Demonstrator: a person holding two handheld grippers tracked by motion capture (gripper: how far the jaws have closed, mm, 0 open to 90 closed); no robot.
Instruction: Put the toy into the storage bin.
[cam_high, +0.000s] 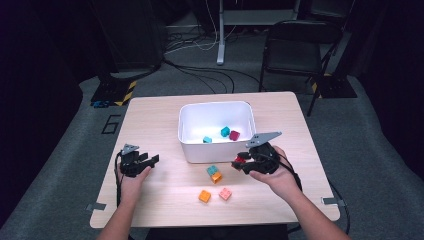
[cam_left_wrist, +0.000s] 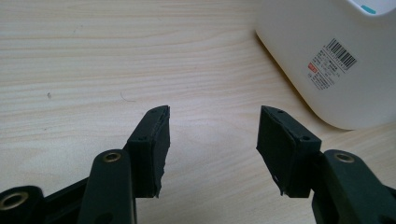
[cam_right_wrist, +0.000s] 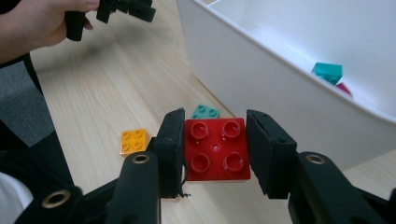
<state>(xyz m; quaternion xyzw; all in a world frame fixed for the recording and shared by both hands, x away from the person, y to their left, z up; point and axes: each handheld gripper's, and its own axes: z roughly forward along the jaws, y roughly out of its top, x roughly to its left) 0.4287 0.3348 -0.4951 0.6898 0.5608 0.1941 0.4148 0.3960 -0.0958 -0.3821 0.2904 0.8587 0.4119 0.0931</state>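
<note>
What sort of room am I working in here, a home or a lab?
Probably a lab or recording studio, not a home: dark surroundings, cables across grey carpet, hazard-striped floor plates, a folding chair behind the lit wooden table.

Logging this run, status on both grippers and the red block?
Right gripper shut on red block, beside white bin. Left gripper open, nothing held. Path to bin unobstructed.

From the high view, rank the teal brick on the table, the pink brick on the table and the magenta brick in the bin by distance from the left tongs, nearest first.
1. Teal brick, on the table just in front of the white bin.
2. Pink brick, near the table's front edge, farther right.
3. Magenta brick, inside the bin at its right side.

The left tongs sit at the table's left.
</note>
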